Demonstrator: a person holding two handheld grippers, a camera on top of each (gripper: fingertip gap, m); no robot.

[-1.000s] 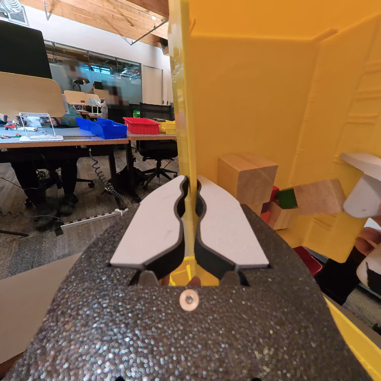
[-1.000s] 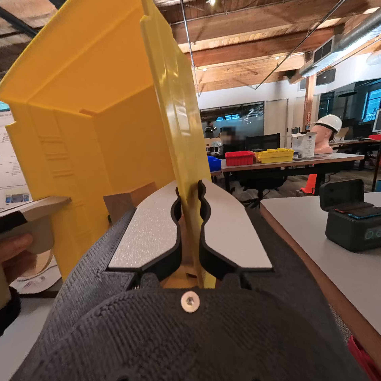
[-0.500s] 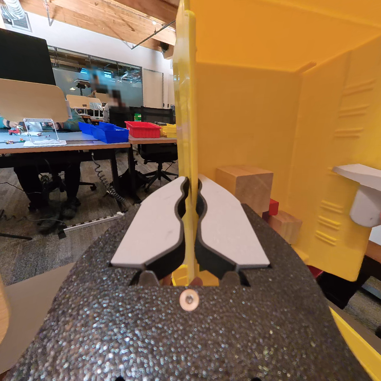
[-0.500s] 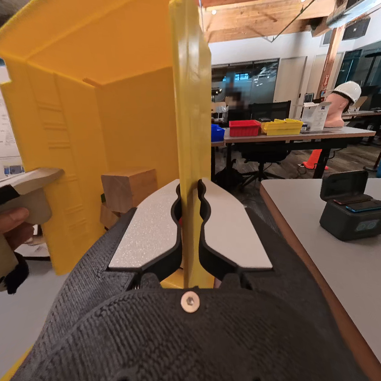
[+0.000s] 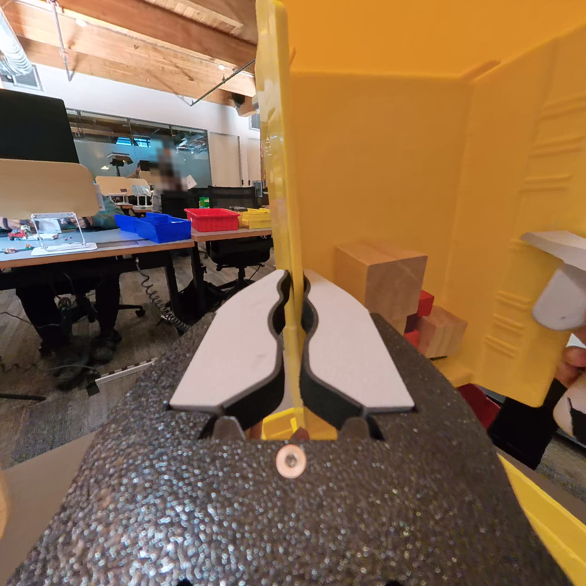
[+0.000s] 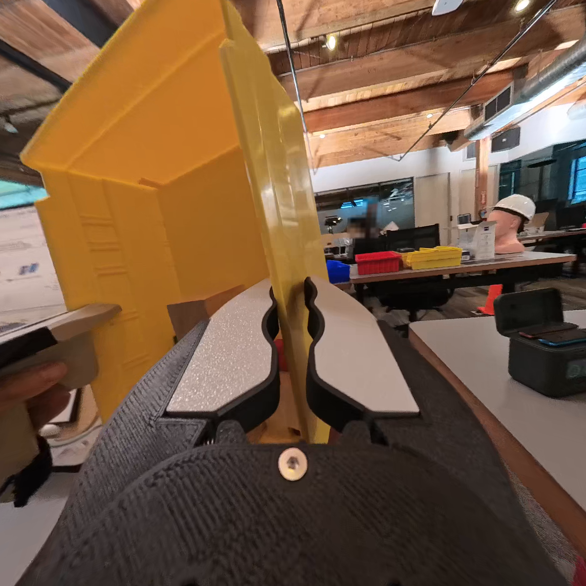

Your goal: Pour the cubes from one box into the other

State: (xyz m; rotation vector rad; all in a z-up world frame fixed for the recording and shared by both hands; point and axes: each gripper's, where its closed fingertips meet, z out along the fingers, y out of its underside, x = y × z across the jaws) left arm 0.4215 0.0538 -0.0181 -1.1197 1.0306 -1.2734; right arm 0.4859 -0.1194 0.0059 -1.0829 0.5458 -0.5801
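A yellow box [image 5: 380, 158] is held up in the air, tipped on its side with its open top facing me. My left gripper [image 5: 295, 276] is shut on one side wall. My right gripper [image 6: 290, 283] is shut on the opposite wall and also shows in the left wrist view [image 5: 558, 285]. Inside the box lie a large wooden cube [image 5: 380, 279], a red cube [image 5: 423, 302] and a smaller wooden cube [image 5: 440, 331]. The right wrist view shows the box [image 6: 190, 222], a wooden cube [image 6: 196, 309] and the left gripper [image 6: 63, 333] far left.
A yellow rim [image 5: 551, 520] of a second box lies below at lower right, with a red piece [image 5: 475, 404] under the held box. A grey table [image 6: 507, 364] with a black case [image 6: 545, 342] stands to the right. Office desks with coloured bins stand behind.
A wooden cube and a green one that were tumbling near the box's lower edge a second ago are out of sight. The box swung more upright, then leaned over again. Both grips held.
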